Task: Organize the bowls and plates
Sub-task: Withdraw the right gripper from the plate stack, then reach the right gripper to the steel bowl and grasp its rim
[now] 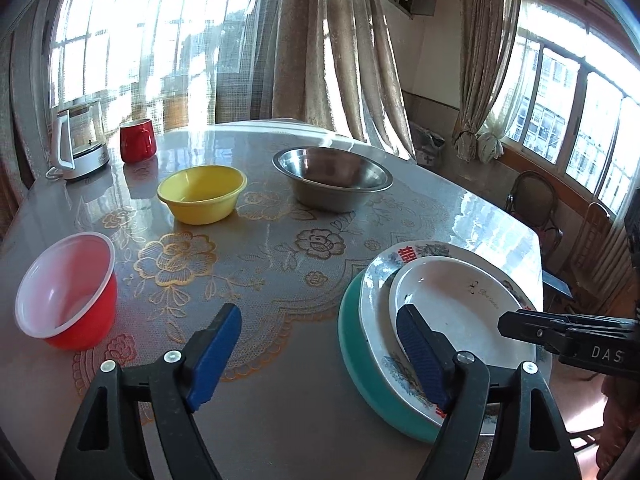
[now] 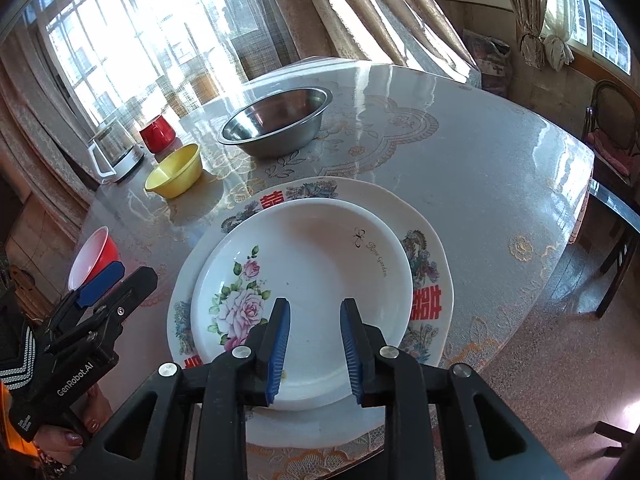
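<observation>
The left gripper [image 1: 320,332] hangs with its jaws spread wide, gripping nothing. Ahead of its right finger sits the plate stack: a rose-patterned plate [image 2: 304,280] on a red-character plate [image 2: 428,256] on a teal plate [image 1: 352,344]. The right gripper [image 2: 314,316] hovers over the rose-patterned plate, jaws parted, empty. Beyond stand a yellow bowl [image 1: 202,194] and steel bowl [image 1: 332,178]; the red bowl [image 1: 66,290] lies left.

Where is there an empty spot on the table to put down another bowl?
Bare cloth lies in the middle, between the yellow bowl, the red bowl and the plate stack. More shows right of the steel bowl, toward the table edge. The far left corner is crowded: kettle beside red mug.
</observation>
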`<action>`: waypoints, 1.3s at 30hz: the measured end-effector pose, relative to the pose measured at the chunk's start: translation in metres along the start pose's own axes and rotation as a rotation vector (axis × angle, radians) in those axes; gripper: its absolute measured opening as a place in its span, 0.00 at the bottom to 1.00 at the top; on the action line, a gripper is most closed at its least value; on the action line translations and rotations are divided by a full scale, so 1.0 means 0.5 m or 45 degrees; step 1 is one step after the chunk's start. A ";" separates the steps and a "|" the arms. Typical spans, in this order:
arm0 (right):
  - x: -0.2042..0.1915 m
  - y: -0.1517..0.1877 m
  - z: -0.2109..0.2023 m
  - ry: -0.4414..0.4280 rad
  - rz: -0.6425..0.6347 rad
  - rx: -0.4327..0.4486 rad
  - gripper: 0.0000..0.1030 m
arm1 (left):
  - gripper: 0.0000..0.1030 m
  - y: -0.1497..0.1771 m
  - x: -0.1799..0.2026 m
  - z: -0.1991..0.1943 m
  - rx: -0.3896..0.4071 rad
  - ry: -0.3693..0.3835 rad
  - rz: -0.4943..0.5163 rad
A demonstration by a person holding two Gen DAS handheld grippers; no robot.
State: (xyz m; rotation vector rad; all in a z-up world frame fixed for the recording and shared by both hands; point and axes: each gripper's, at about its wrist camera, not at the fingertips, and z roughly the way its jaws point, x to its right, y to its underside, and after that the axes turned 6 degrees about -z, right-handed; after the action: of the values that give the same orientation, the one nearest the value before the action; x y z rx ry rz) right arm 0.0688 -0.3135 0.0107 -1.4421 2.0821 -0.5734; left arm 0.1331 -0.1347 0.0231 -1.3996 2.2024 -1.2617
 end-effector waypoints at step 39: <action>0.097 -0.311 0.177 -0.131 0.141 -0.061 0.38 | 0.87 -0.102 -0.075 0.106 -0.227 -0.280 -0.324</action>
State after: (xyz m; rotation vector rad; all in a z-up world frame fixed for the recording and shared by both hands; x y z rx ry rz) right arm 0.2223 -0.4152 0.0297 -1.3432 2.0918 -0.4000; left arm 0.2152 -0.1407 0.0218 -1.8401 2.0791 -0.9444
